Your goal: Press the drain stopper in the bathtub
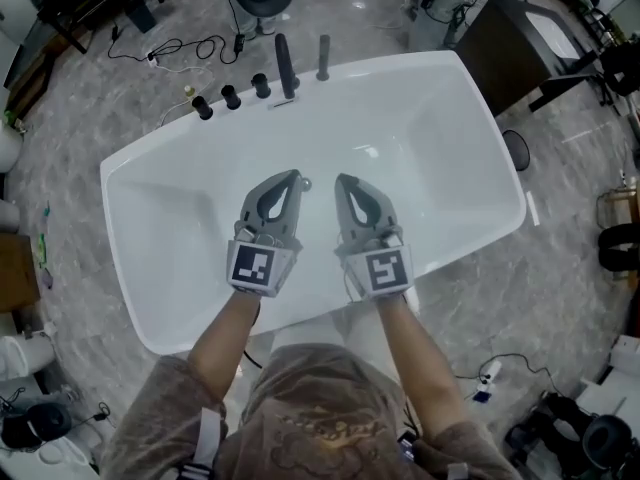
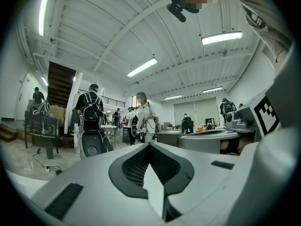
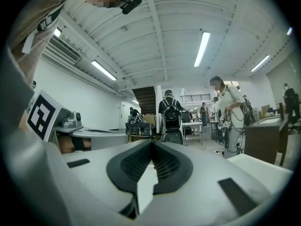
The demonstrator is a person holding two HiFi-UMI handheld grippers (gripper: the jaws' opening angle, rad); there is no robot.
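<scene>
Bathtub (image 1: 455, 158) is white and stands on the grey floor (image 1: 120, 78) right in front of you. You hold both grippers over the middle of the tub. They are side by side and near each other, with the tips pointing away from you.

The jaws of your left gripper (image 1: 291, 176) are closed. The tips press together and nothing is between them. The jaws of your right gripper (image 1: 343, 180) are closed too, and they hold nothing.

A small grey bit (image 1: 304, 182) shows on the tub bottom, just beside the tip of the left gripper. It may be the drain stopper, but it is too small to tell.

Black knobs (image 1: 231, 97) and a black tap (image 1: 285, 66) stand on the far rim.
</scene>
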